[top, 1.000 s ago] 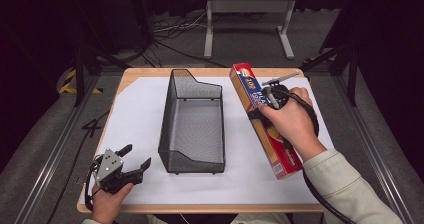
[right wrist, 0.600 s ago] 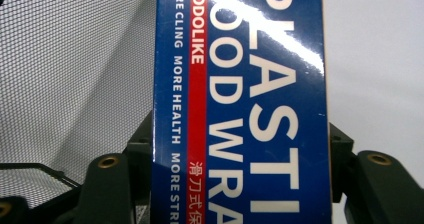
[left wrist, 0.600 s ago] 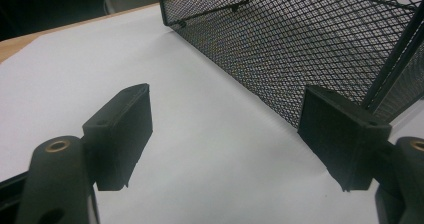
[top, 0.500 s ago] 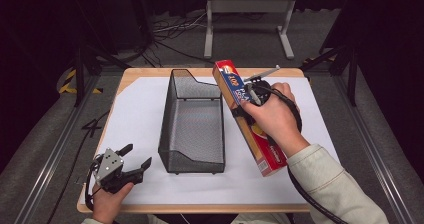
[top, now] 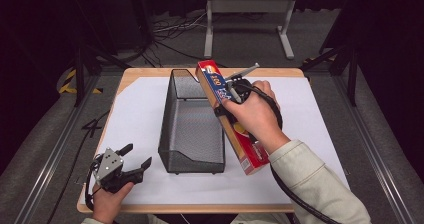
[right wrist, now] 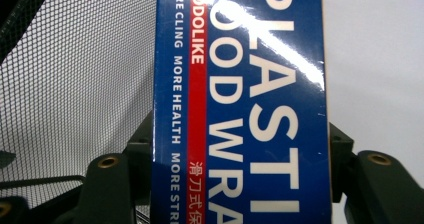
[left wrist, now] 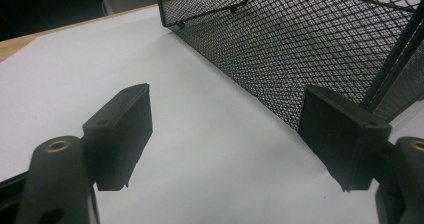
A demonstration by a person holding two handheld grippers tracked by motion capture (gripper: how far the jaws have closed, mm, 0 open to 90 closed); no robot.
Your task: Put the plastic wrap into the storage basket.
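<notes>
Two grippers | right gripper clamps long red-and-blue cardboard plastic-wrap box, tilted just beside black wire-mesh basket | left gripper idle, jaws apart, empty | step: carrying box to basket | next: lift over rim, lower inside

Light falls from above onto the white sheet, bright against a dark, dim room around it. The basket casts only a soft shadow. Glare streaks the box. Close-up jaws look slightly blurred.
</notes>
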